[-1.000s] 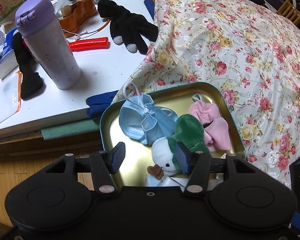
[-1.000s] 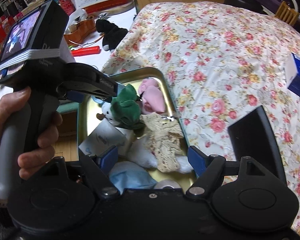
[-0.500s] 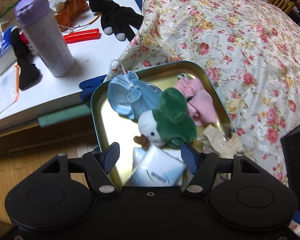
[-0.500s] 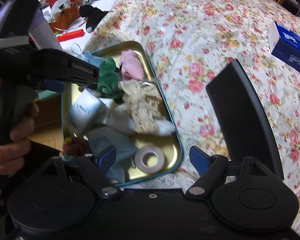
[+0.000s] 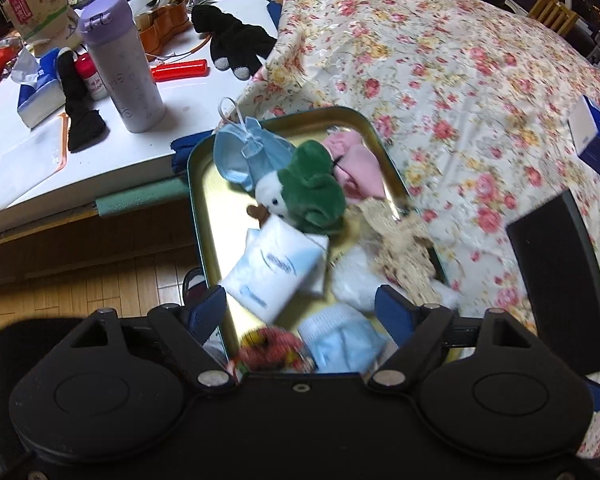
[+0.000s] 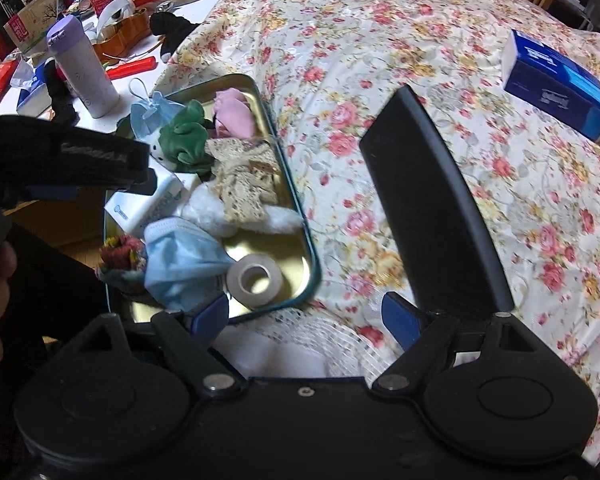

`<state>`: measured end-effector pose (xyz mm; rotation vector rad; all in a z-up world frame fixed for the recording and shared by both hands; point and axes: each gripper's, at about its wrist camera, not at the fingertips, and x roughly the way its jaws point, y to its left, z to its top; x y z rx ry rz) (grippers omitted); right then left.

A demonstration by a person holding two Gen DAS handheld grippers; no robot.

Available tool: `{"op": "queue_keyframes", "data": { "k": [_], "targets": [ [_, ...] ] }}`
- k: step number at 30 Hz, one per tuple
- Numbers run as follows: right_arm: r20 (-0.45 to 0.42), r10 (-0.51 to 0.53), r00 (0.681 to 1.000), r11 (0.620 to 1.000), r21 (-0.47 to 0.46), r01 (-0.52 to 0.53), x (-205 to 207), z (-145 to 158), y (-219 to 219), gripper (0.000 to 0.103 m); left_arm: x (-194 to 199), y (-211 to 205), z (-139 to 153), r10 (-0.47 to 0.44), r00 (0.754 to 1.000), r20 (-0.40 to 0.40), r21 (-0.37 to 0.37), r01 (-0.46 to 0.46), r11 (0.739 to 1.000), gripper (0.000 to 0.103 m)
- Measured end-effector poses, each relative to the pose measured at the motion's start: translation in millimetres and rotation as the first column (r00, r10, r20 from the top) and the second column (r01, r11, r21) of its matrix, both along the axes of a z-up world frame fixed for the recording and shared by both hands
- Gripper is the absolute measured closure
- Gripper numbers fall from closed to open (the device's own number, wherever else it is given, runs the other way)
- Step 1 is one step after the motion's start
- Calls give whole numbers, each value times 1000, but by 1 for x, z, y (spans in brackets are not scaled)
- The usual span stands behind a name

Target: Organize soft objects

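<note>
Opening wider, the left hand-held gripper has drawn back from the green plush toy, now lying released in the tin tray; its jaws are empty.

A lilac flask stands upright on the white table, a red case just beside it.
</note>
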<state>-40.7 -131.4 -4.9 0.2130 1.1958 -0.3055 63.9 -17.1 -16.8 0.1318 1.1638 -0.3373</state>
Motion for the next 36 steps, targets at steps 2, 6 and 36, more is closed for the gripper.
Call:
{"op": "queue_keyframes", "data": {
  "k": [2, 6, 36],
  "targets": [
    [-15, 2, 1000, 1000, -5, -2, -5, -1, -2, 20, -8, -3, 0, -10, 1000, -17, -2, 10, 1000, 25],
    [-45, -3, 999, 1000, -8, 2, -14, -7, -6, 20, -21, -7, -1, -19, 998, -55, 2, 19, 1000, 25],
    [-59, -50, 997, 999, -20, 49, -37, -20, -20, 12, -80, -23, -7, -71, 994, -78, 116, 79, 990, 14]
  ]
}}
